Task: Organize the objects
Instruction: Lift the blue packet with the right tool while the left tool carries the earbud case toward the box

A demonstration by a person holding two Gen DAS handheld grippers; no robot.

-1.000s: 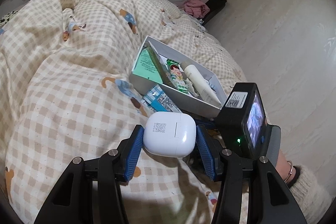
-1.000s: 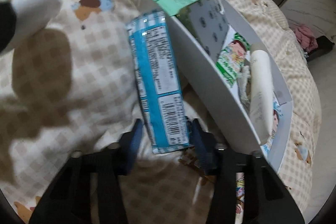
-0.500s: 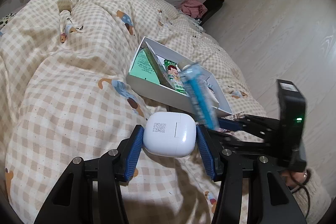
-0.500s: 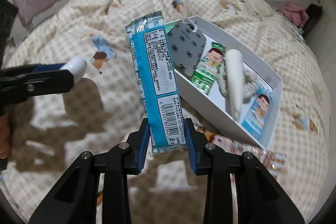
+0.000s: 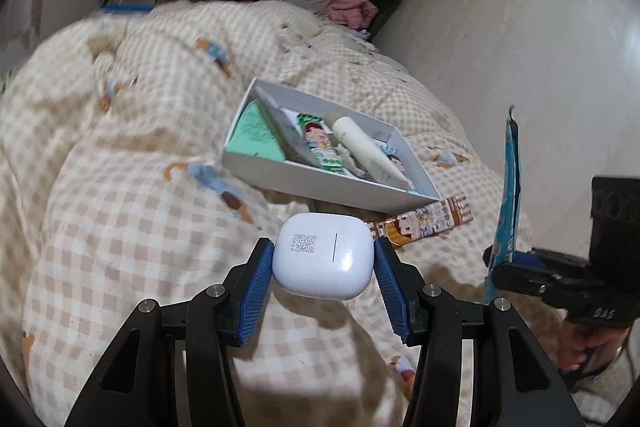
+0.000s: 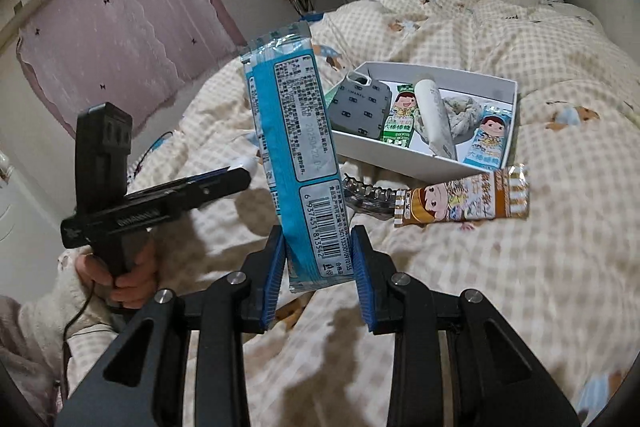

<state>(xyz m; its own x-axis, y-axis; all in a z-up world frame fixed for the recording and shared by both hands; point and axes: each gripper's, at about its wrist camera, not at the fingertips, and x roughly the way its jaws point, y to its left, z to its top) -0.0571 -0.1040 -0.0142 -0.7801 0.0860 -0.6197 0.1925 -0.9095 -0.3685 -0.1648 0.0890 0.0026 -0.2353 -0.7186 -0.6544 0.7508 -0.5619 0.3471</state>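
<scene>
Right gripper (image 6: 318, 263): jaws clamped on the lower end of the blue snack packet (image 6: 294, 147), long axis upright, held above the bed (image 6: 540, 267). White box (image 6: 404, 157) lies ahead and right of these jaws, open side up, brown snack bar (image 6: 460, 203) just outside its near wall. Left gripper (image 5: 322, 265): jaws closed on the white earbud case (image 5: 324, 259), box ahead of it. Right hand looks nearer; packet likely needs tipping flat to fit in.

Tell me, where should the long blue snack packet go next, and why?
Probably over the white cardboard box and down into it. The right gripper holds the long blue snack packet upright above the checked quilt, and similar snack packets already lie in that box.
</scene>
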